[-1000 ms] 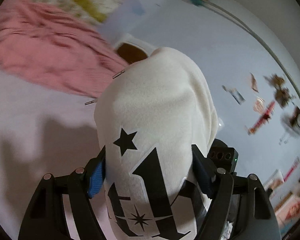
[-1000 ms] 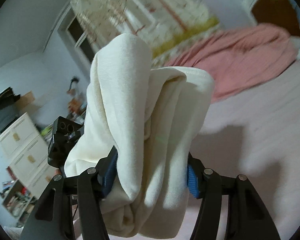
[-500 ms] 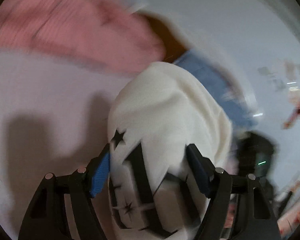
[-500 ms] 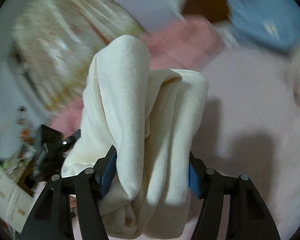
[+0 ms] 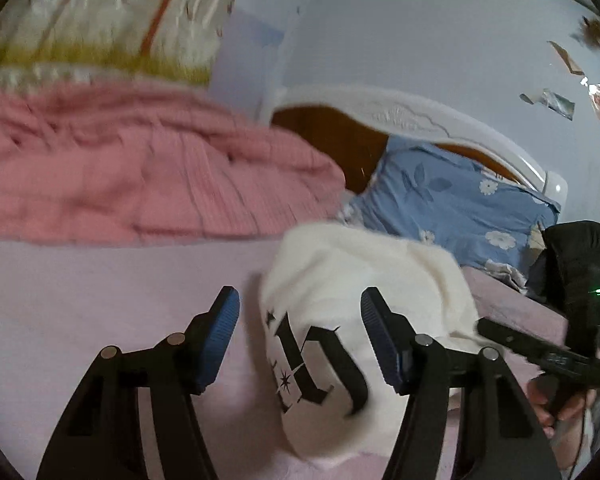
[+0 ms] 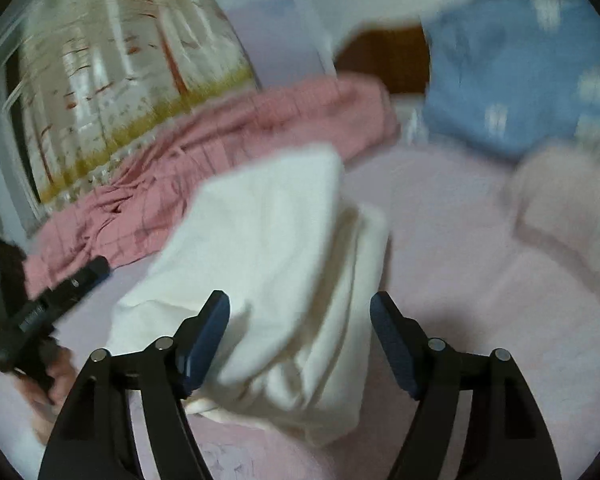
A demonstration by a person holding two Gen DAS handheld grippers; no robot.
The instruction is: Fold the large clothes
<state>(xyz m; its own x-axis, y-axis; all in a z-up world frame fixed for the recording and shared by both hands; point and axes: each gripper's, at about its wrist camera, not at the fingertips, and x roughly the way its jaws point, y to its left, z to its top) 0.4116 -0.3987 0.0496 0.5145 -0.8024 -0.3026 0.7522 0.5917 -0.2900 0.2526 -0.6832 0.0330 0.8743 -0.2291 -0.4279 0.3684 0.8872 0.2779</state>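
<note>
We see cream garment [image 5: 352, 280]: soft matt knit. Pink blanket [image 5: 140, 184]: ribbed cloth. Headboard [image 5: 332, 140]: glossy brown wood. Pads [image 5: 220, 332]: ridged blue.

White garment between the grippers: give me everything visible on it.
The white garment is a soft, thick-looking cream knit, bunched into a loose heap on the pale pink bed sheet. The left wrist view shows black gothic lettering and small stars printed on it; the right wrist view shows only plain folds. It lies between the fingers of the left gripper, whose jaws are closing, and of the right gripper, whose jaws are opening. No pad visibly presses on it. Motion blurs its edges.
</note>
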